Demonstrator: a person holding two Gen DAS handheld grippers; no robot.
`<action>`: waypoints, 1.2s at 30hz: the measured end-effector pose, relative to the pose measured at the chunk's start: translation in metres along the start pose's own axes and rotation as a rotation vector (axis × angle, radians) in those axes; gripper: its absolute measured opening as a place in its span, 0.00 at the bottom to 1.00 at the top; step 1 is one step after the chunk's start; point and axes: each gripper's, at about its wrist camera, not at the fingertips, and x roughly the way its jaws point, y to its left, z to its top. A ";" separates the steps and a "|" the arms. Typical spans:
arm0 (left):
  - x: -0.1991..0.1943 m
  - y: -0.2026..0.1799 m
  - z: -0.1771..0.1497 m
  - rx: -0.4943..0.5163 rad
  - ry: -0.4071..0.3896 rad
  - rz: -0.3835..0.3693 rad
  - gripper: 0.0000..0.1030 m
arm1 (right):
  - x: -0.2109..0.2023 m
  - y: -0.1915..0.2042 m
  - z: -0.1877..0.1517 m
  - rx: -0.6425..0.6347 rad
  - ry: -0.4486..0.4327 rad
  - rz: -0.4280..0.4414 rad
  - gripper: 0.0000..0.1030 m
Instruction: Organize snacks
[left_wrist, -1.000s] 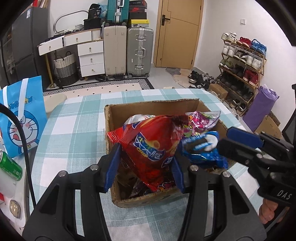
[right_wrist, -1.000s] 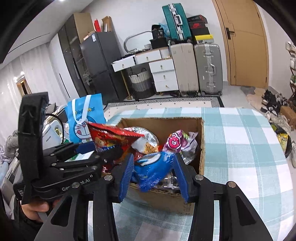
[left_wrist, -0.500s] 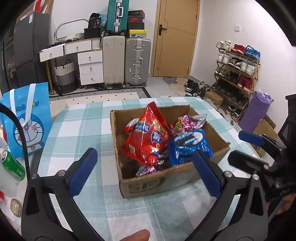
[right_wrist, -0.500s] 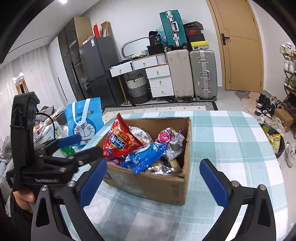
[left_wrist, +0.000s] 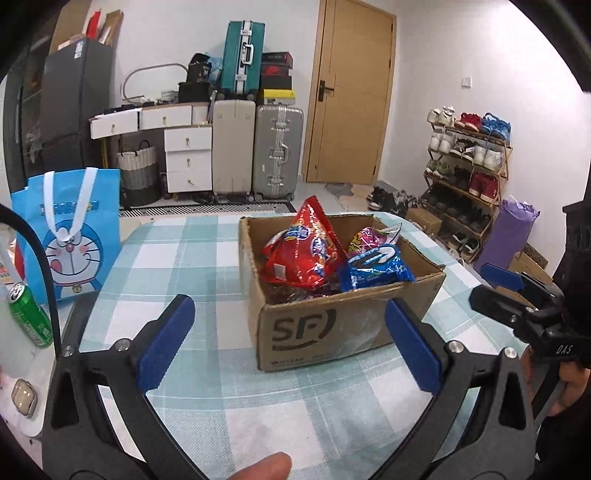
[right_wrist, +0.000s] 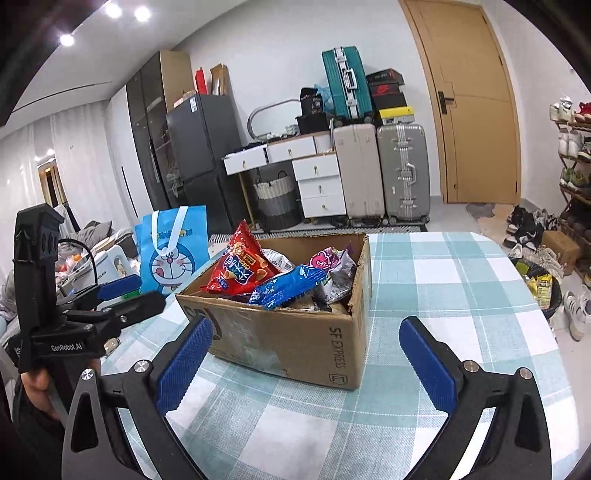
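Note:
A cardboard box (left_wrist: 332, 325) (right_wrist: 295, 343) stands on the checked table and holds several snack packs. A red chip bag (left_wrist: 303, 251) (right_wrist: 240, 266) stands upright at its left side. A blue cookie pack (left_wrist: 380, 266) (right_wrist: 288, 284) lies beside it, and a pink pack (left_wrist: 369, 236) (right_wrist: 325, 258) lies behind. My left gripper (left_wrist: 288, 347) is open and empty, just short of the box front. My right gripper (right_wrist: 306, 362) is open and empty, just short of the box corner. Each gripper shows in the other's view, at the box's sides.
A blue Doraemon bag (left_wrist: 74, 236) (right_wrist: 173, 251) stands at the table's left edge. A green can (left_wrist: 29, 314) lies beside it. Suitcases (left_wrist: 255, 151), drawers and a shoe rack (left_wrist: 469, 173) stand beyond the table. A bin (right_wrist: 539, 291) sits on the floor at right.
Both grippers opened, letting go of the red bag and the blue pack into the box, then drew back from it.

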 end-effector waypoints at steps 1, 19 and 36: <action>-0.004 0.001 -0.002 0.000 -0.003 -0.005 0.99 | -0.002 0.000 -0.002 0.000 -0.007 0.001 1.00; -0.016 0.023 -0.059 -0.005 -0.040 0.056 0.99 | -0.032 0.010 -0.047 -0.090 -0.110 -0.035 1.00; -0.024 0.027 -0.069 -0.016 -0.089 0.045 1.00 | -0.036 0.014 -0.057 -0.137 -0.153 -0.088 1.00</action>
